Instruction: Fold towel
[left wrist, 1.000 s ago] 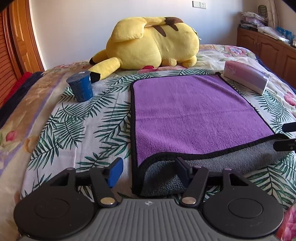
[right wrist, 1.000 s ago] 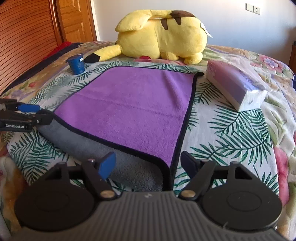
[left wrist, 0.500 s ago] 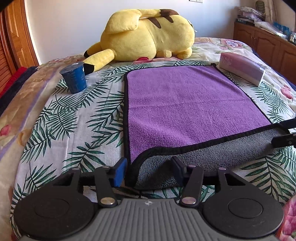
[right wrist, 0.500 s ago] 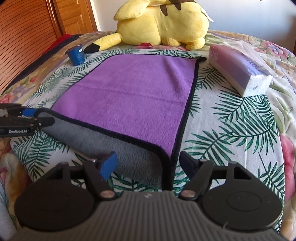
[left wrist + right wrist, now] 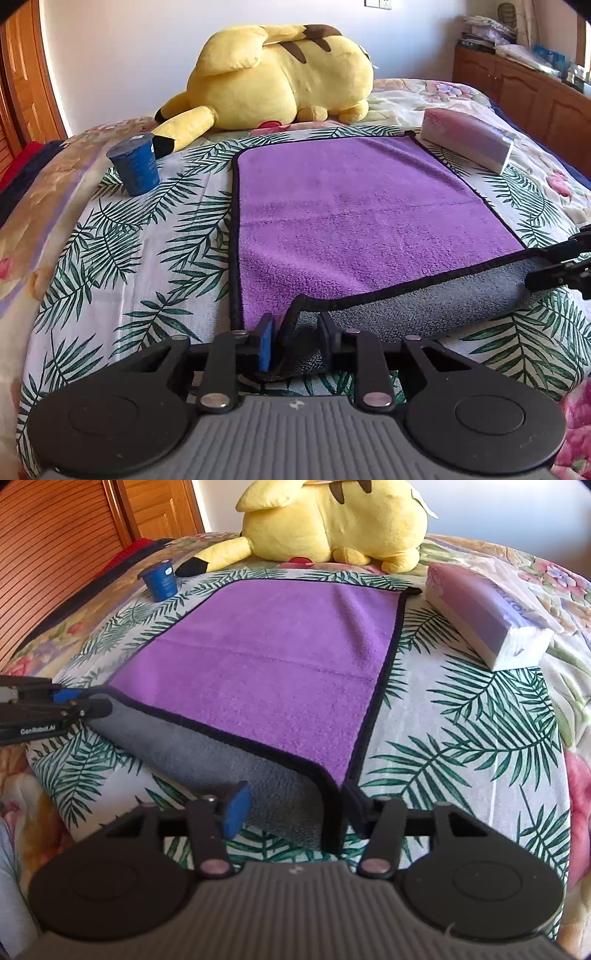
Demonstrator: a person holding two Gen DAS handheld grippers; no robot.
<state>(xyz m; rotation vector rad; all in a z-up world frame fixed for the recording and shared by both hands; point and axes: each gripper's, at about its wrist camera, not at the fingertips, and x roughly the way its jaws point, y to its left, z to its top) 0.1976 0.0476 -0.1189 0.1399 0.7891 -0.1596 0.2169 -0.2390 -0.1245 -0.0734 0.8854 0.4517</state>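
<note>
Fingers (image 5: 265, 341) of the left gripper (image 5: 295, 339) sit narrowly apart around the raised near-left corner of the towel (image 5: 354, 229); black hem stands between them, contact with the pads looks likely but hard to confirm from this angle. Right gripper (image 5: 291, 806) fingers are wider apart, straddling the near-right corner, right finger (image 5: 354, 803) just beside the hem, blue-padded left one (image 5: 236, 808) clear of the fabric, not clamped. Towel is purple with black edging, spread flat on the bed (image 5: 122, 266) over a palm-leaf sheet, near edge turned back showing the grey underside (image 5: 221, 753) in a strip across the front. Each gripper shows at the side of the other's view, at opposite ends of that grey strip. Blue cup (image 5: 135, 168) stands left of the towel, apart from it. Yellow plush toy (image 5: 280, 77) lies beyond the far edge. Tissue pack (image 5: 484, 616) lies beside the far-right corner.
</note>
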